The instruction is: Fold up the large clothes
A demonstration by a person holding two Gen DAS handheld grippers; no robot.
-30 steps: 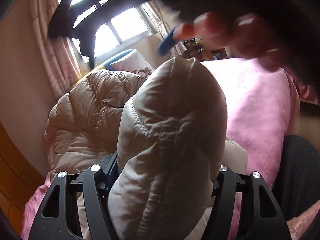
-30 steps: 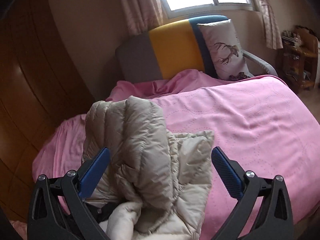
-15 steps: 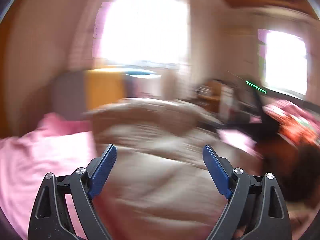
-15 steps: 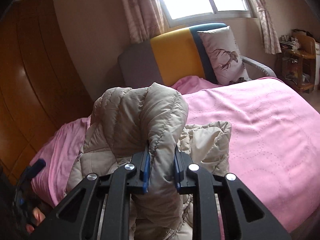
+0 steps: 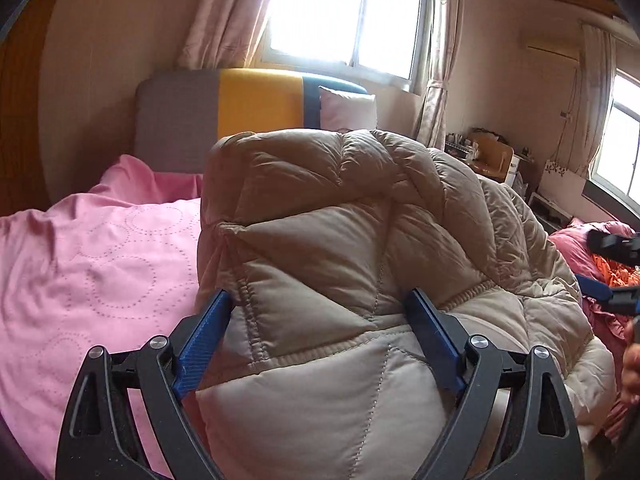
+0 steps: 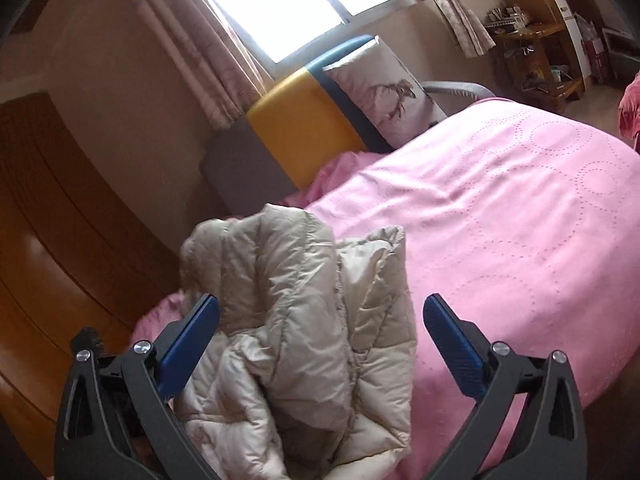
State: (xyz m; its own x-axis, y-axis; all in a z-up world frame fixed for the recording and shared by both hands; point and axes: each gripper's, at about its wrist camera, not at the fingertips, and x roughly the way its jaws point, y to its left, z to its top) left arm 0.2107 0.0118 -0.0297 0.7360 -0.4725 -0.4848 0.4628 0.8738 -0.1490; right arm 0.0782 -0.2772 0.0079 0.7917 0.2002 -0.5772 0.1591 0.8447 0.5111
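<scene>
Left gripper had its fingers spread wide, straddling a bulging quilted panel of the puffer jacket; the blue pads sat beside the fabric, so whether they pressed it I couldn't tell. Right gripper also had its fingers spread apart, with the jacket's bunched end lying between them, nothing pinched. The jacket was a beige padded heap on the pink bedspread, at the near edge of the bed, on the side toward the wooden wardrobe. Lighter lining showed nearest the left camera, darker shell humped up behind it. My read on handling: light for its size, very soft, springy fill that puffs back after pressing, and a smooth shell that probably slides in the pads. Grabbing a fat baffle would likely slip; better to take hold at a stitched hem or seam edge, where layers are thin and flat. Expect folds to reopen unless pressed down. Beyond the jacket, the bedspread ran clear to the grey, yellow and blue headboard, a printed pillow leaning on it. Behind the headboard was a bright window with curtains. Far right of the bed: cluttered wooden shelves.
</scene>
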